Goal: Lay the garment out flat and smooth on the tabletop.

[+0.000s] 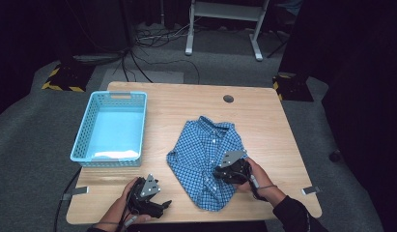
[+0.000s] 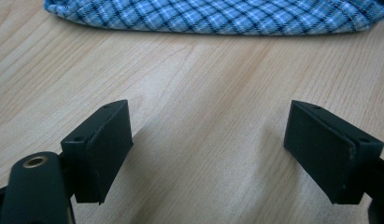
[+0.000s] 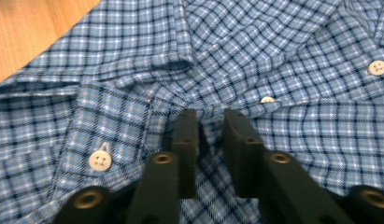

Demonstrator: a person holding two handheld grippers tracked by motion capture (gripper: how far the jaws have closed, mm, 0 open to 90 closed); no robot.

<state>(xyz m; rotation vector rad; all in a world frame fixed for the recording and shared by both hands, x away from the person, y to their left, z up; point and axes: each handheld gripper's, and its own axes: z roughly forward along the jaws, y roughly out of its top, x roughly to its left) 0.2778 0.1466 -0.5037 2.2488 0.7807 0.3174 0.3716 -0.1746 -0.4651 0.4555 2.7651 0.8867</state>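
High view: your right tongs [image 1: 220, 173] sit on the shirt [image 1: 205, 150], on its lower right part, near the front edge of the table [image 1: 263, 121]. The shirt lies folded, collar away from you, right of the table's middle. Your left tongs [image 1: 162, 205] rest low at the front edge, left of the shirt and apart from it. A blue basket [image 1: 85, 137] stands at the table's left, well apart from the shirt.

Left gripper view: your left tongs [image 2: 208, 154] are released, jaws wide with bare table [image 2: 203, 93] between them. The shirt's edge [image 2: 217, 16] lies ahead, not touched.

Right gripper view: your right tongs [image 3: 210, 140] are clenched on a pinched ridge of shirt [image 3: 133, 60] cloth beside the button strip. The jaws stand close, with a fold of fabric between them. Buttons [image 3: 100, 161] show to either side, and a strip of table [image 3: 31, 28] shows at top left.
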